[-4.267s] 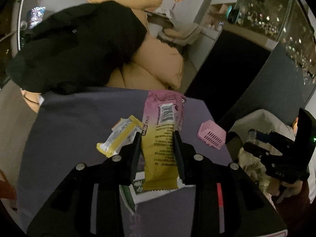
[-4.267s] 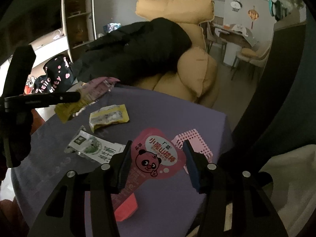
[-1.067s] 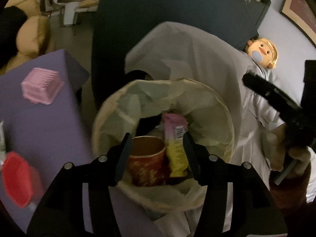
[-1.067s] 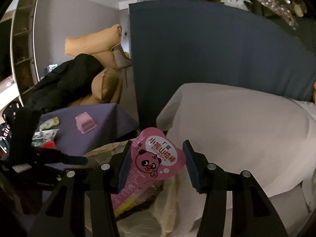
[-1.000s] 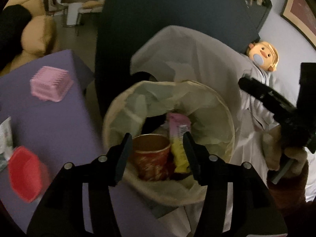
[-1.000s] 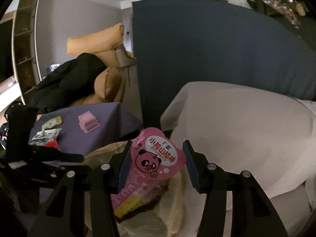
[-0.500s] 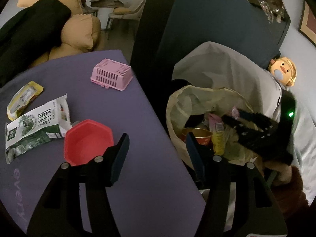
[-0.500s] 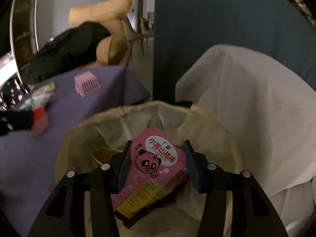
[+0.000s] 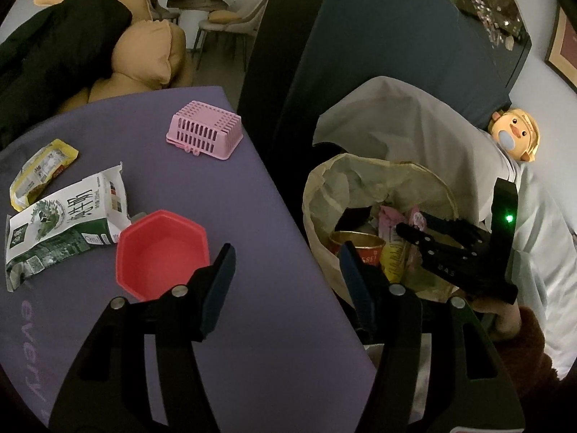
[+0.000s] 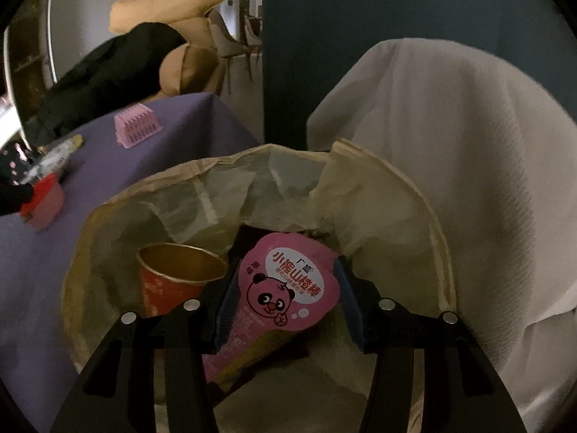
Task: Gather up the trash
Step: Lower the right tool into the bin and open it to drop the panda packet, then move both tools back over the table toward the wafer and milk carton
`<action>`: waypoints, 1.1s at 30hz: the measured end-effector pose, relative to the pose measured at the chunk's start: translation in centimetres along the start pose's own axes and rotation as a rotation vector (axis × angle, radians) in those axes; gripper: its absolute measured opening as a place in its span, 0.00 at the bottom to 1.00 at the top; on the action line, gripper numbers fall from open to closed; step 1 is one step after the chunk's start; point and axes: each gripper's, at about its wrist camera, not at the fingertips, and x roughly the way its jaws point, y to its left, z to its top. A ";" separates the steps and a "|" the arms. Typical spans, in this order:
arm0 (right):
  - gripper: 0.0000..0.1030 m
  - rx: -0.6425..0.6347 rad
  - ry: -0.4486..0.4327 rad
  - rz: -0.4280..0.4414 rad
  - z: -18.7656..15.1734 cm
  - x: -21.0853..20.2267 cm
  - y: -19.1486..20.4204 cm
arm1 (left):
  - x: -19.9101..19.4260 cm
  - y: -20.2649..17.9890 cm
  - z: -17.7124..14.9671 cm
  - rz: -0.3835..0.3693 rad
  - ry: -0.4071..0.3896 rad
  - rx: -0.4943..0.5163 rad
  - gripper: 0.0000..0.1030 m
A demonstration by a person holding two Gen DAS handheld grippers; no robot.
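My left gripper (image 9: 286, 261) is open and empty above the purple table's (image 9: 252, 324) right edge, next to a red hexagonal cup (image 9: 162, 250). A green-and-white carton (image 9: 65, 222) and a yellow wrapper (image 9: 41, 171) lie at the left. My right gripper (image 10: 285, 288) is inside the mouth of the lined trash bin (image 10: 429, 223); its jaws stand apart around a pink panda wrapper (image 10: 288, 285) that tilts between them. In the bin are a red paper cup (image 10: 173, 278) and the pink-yellow wrapper (image 9: 391, 238).
A pink basket (image 9: 203, 131) lies upside down at the table's far side. A white draped cloth (image 10: 450, 137) lies behind the bin, with a yellow doll (image 9: 514, 133). A dark blue partition (image 9: 378, 36) stands behind. Tan cushions (image 9: 148, 54) and a black garment (image 9: 54, 47) are at the back left.
My left gripper dropped the pink-yellow wrapper into the bin and swung back over the table. My right gripper lowered the panda wrapper into the bin and its jaws have opened.
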 end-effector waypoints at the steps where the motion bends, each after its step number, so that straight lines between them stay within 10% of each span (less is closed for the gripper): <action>1: 0.47 -0.003 0.009 0.006 -0.1 0.0 0.1 | 0.0 0.0 0.0 0.000 0.000 -0.001 0.55; 15: 0.58 -0.101 -0.055 0.083 1.4 -4.9 4.0 | -2.8 4.8 -1.3 0.076 -0.038 -0.088 0.55; 24: 0.58 -0.212 -0.090 0.168 4.2 -6.3 13.6 | -8.8 13.7 -2.9 0.205 -0.146 -0.227 0.55; 33: 0.58 -0.242 -0.009 0.466 5.6 -3.9 26.1 | -12.8 22.5 -4.5 0.286 -0.197 -0.265 0.57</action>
